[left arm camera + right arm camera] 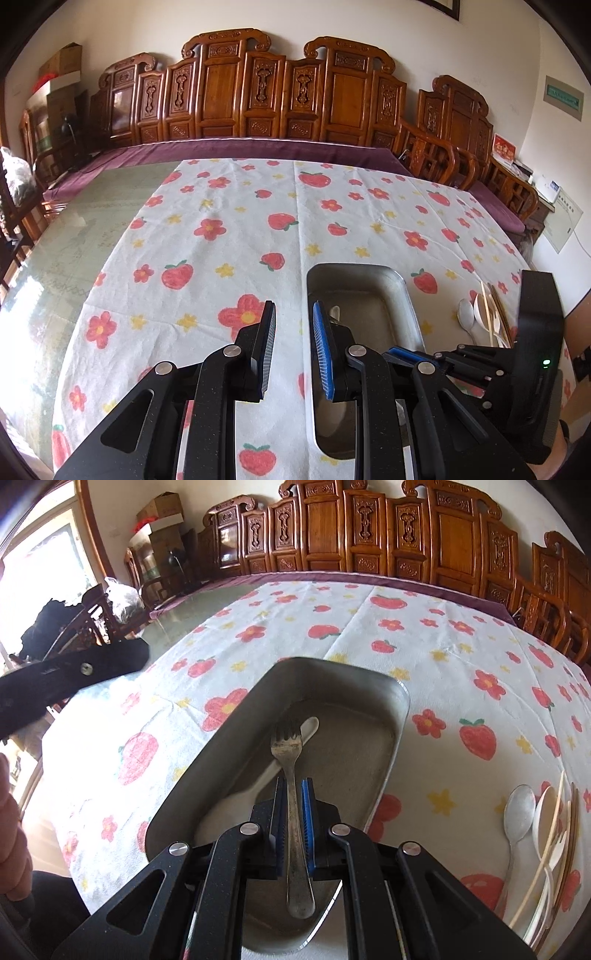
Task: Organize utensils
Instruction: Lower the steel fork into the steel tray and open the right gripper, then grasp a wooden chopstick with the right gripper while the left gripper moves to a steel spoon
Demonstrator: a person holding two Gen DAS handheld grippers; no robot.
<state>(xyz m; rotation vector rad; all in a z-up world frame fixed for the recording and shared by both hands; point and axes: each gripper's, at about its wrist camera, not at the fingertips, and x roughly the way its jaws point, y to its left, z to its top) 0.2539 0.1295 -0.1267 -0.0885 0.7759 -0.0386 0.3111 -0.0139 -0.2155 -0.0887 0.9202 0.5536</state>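
My right gripper [294,786] is shut on a metal fork [289,753], tines pointing away, over the metal tray [400,701]. A white spoon [258,786] lies in the tray under the fork. My left gripper [293,314] is open and empty above the tablecloth at the tray's left rim [308,280]. To the right of the tray lie a metal spoon [519,814], white spoons [546,812] and chopsticks [570,823]; the same pile shows in the left wrist view [480,314]. The right gripper's body [532,332] shows at the right of the left wrist view.
A floral tablecloth [229,229] covers part of a glass-topped table [81,229]. Carved wooden chairs [258,92] line the far side. Boxes [162,520] and a bag [123,598] stand at the far left.
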